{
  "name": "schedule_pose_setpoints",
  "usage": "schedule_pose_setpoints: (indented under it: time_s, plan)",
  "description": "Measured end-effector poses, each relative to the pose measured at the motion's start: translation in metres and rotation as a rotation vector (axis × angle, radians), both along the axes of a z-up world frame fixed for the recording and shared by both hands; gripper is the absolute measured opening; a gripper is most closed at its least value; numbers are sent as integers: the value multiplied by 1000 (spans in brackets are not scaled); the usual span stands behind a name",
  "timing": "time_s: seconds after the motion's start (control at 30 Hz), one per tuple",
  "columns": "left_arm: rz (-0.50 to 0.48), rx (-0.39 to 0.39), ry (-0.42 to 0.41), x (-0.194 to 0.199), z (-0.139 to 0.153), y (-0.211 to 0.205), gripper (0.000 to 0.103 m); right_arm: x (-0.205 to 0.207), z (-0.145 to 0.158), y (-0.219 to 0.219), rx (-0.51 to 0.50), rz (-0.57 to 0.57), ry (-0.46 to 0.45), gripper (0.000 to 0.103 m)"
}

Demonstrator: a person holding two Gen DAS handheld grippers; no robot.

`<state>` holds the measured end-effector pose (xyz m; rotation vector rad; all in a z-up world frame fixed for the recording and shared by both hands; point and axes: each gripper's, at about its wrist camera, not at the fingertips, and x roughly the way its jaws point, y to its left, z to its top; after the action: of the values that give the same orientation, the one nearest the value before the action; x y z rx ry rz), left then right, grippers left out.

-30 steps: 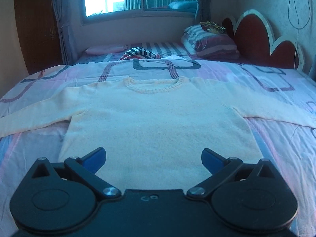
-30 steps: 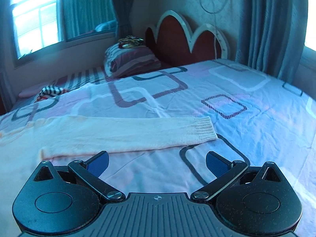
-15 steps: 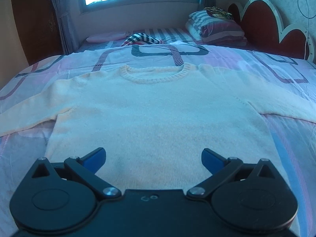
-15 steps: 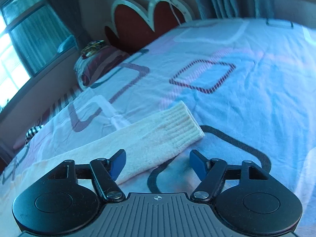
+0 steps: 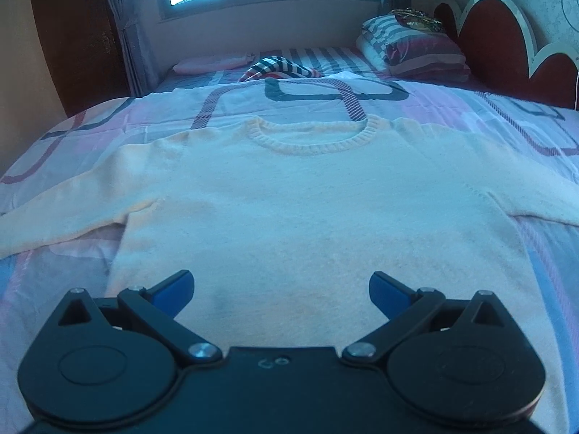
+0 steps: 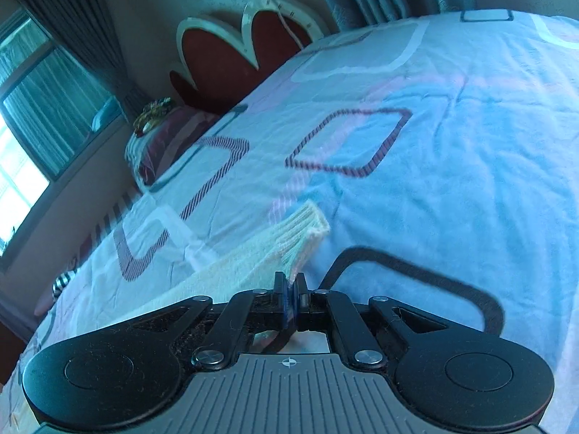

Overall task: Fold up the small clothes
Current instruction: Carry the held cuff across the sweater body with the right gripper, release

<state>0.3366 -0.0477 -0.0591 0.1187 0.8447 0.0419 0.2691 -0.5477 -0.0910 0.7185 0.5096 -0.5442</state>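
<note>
Spread on the bedcover (image 5: 524,123), the sweater (image 5: 307,202) has both sleeve ends cropped beyond the wide-open left gripper (image 5: 281,289); its cuff (image 6: 307,228) is pinched by the right gripper (image 6: 291,291).

The right gripper (image 6: 291,291), whose jaws were spread wide a second ago with the sleeve cuff (image 6: 303,229) lying flat toward 12 o'clock, is now clamping the cuff's near edge, and the ribbed end is lifting off the bed (image 6: 452,181). Its view is tilting, the headboard (image 6: 231,54) swinging toward 11 o'clock. The left gripper (image 5: 281,289) is pressing closer over the sweater (image 5: 307,209), whose collar is sitting nearer than before.
</note>
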Motion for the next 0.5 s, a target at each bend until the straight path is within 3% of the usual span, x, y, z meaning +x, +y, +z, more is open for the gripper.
schedule_pose_setpoints:
  time_s: [0.1, 0.27, 0.5]
  plan:
    - [-19, 30, 26, 3, -1, 7, 102, 12, -4, -2, -4, 7, 80, 1]
    - [-33, 28, 41, 10, -7, 24, 102, 30, 18, 20, -83, 66, 58, 1]
    - [4, -26, 5, 18, -4, 55, 102, 87, 38, 111, -130, 292, 24, 1]
